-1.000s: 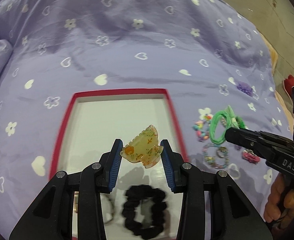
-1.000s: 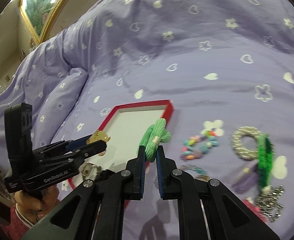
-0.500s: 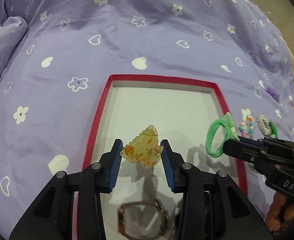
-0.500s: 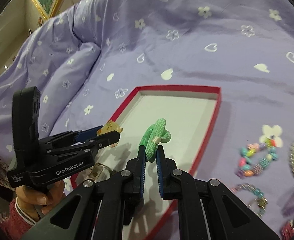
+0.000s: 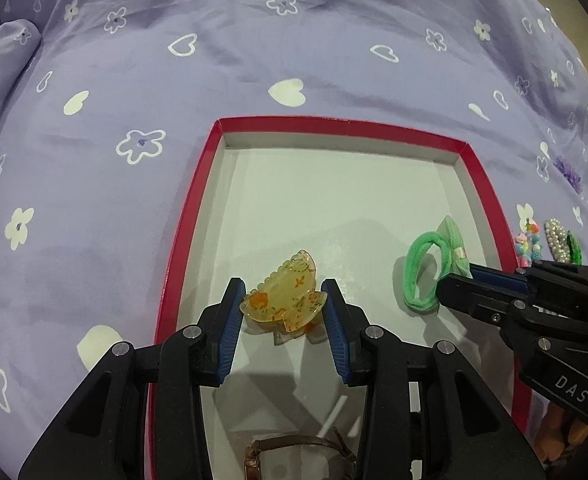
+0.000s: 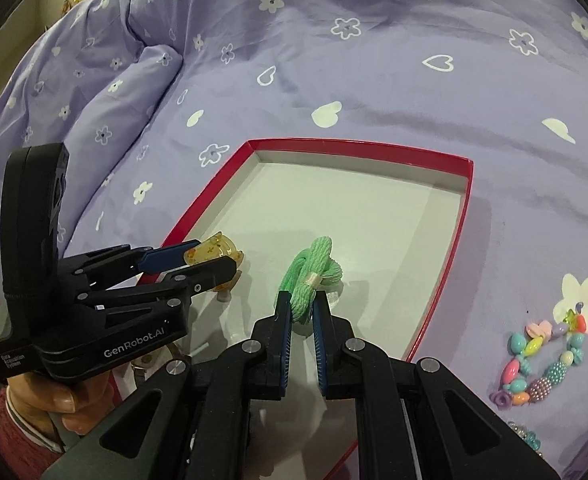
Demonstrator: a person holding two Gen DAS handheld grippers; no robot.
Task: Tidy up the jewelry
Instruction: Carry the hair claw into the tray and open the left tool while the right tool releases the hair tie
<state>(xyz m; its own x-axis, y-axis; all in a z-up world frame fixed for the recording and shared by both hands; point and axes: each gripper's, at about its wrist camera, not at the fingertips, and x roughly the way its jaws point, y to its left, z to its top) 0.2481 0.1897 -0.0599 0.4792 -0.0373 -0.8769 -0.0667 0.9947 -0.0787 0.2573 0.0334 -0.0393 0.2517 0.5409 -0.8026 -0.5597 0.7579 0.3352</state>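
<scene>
My left gripper (image 5: 281, 300) is shut on a translucent yellow hair claw clip (image 5: 283, 300) and holds it low over the white floor of the red-rimmed tray (image 5: 334, 124). My right gripper (image 6: 302, 304) is shut on a green hair tie with a bow (image 6: 312, 276), which touches the tray floor (image 6: 374, 208). In the left wrist view the green tie (image 5: 426, 268) hangs from the right gripper (image 5: 454, 284) at the tray's right side. In the right wrist view the left gripper (image 6: 213, 258) with the clip (image 6: 211, 250) is near the tray's left rim.
A brown wristwatch (image 5: 298, 456) lies in the tray's near end. Outside the tray on the purple bedspread (image 5: 253, 40) lie a colourful bead bracelet (image 6: 542, 360), a pearl piece (image 5: 556, 236) and a purple flower (image 5: 568, 170). A folded duvet ridge (image 6: 105, 92) rises at the left.
Both grippers have moved forward and down into the tray with their items. The green hair tie now rests on the tray floor and the clip is just above it.
</scene>
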